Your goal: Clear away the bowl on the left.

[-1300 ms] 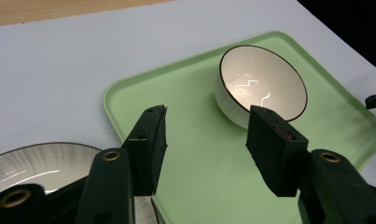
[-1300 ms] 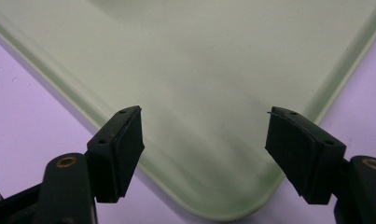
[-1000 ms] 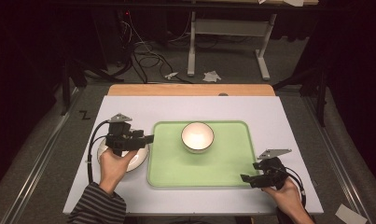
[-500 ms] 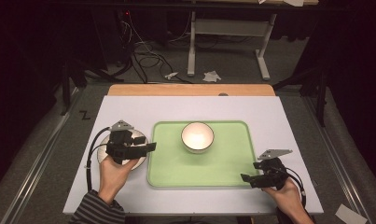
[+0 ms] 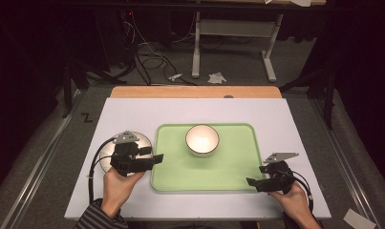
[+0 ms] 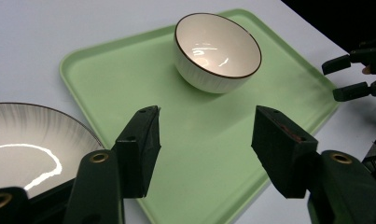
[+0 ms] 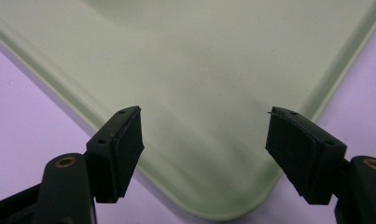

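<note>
A light green tray (image 5: 214,169) lies in the middle of the white table. A white bowl (image 5: 202,139) with a dark rim stands upright on the tray's far half. Left of the tray sits a white plate (image 5: 143,140). My left gripper (image 5: 157,157) hangs open over the plate's near side, tips at the tray's left edge. From the left gripper view, its jaws (image 6: 204,135) frame bare tray (image 6: 129,70), with the bowl (image 6: 218,44) beyond and the plate (image 6: 31,140) at left. My right gripper (image 5: 255,175) is open at the tray's front right corner (image 7: 199,60), empty (image 7: 204,144).
A wooden strip (image 5: 195,91) runs along the table's far edge. Behind it are a stand's legs (image 5: 228,47), cables and paper scraps on the floor. Bare table (image 5: 133,112) surrounds the tray. The other gripper (image 6: 344,77) shows at the right of the left gripper view.
My left gripper has drifted toward the table's front edge, uncovering more of the plate's far side. The right gripper, bowl and tray have stayed put.
</note>
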Demonstrator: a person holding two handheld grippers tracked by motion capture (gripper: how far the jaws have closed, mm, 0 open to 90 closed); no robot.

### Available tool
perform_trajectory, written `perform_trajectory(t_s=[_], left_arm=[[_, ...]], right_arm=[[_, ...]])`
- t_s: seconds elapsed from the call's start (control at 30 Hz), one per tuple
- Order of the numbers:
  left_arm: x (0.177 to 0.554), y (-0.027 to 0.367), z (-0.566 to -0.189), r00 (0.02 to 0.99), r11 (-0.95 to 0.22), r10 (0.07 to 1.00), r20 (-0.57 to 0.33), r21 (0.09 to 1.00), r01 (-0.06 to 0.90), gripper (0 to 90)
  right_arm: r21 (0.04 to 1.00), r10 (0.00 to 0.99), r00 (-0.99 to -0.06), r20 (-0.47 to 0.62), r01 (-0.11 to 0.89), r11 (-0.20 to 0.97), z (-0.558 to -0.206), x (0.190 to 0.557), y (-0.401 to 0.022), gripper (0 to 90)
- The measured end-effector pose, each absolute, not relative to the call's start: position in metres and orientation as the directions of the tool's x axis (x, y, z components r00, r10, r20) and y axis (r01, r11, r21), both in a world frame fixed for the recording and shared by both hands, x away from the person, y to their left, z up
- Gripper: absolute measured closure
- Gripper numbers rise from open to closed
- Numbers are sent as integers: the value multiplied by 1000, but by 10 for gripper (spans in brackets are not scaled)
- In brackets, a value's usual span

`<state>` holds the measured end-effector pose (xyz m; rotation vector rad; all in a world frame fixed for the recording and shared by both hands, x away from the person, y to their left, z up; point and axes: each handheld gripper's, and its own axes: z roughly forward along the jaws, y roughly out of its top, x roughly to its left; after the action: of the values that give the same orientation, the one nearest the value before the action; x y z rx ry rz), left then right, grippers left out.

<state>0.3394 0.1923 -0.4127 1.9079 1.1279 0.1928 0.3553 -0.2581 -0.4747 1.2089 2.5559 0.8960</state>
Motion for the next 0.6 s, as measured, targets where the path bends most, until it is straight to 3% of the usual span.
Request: perform_trajectory(t_s=[0.6], left_arm=[[331, 178, -417, 603, -220, 747, -279, 753, 620, 422]], right_arm=[[593, 749, -657, 88, 638, 491, -474, 354, -259, 287]])
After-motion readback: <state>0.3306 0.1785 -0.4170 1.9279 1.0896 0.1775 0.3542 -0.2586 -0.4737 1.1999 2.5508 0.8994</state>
